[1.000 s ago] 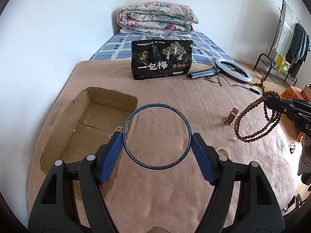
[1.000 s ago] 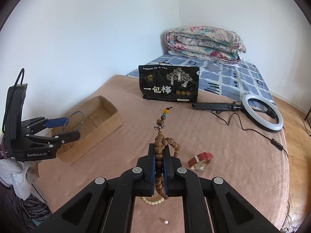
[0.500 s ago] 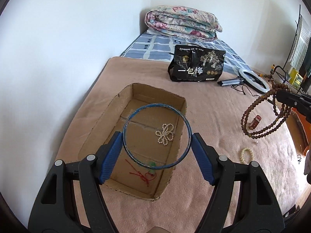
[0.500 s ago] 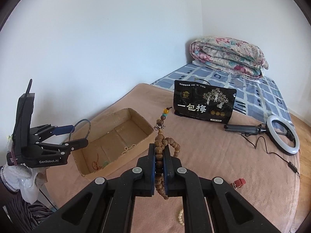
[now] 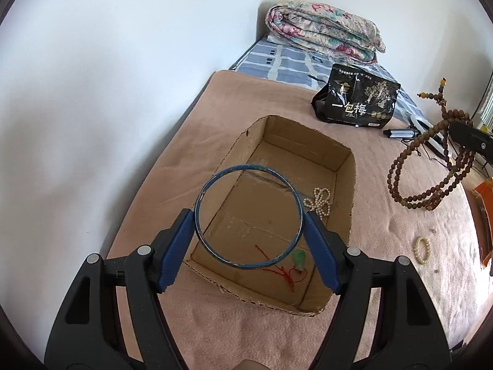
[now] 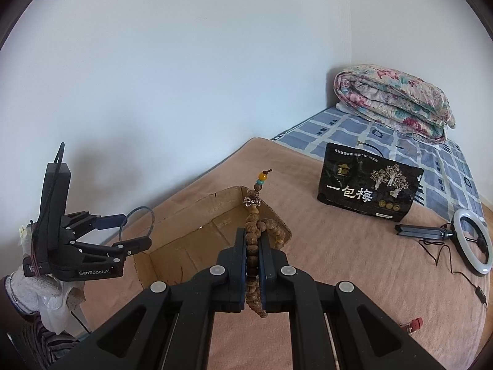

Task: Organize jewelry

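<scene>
My left gripper (image 5: pixel 249 222) clamps a blue bangle (image 5: pixel 248 215) over the cardboard box (image 5: pixel 345 191); my right gripper (image 6: pixel 252 242) pinches wooden prayer beads (image 6: pixel 253 240).

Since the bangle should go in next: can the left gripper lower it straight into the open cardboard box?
Probably yes: the left gripper holds the thin blue bangle over the open cardboard box, with nothing between, only small jewelry inside.

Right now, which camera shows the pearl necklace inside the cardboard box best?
The left wrist view: it looks down into the cardboard box, where the pearl necklace lies in plain sight on the bottom. In the right wrist view the same box shows, but no necklace can be made out.
</scene>
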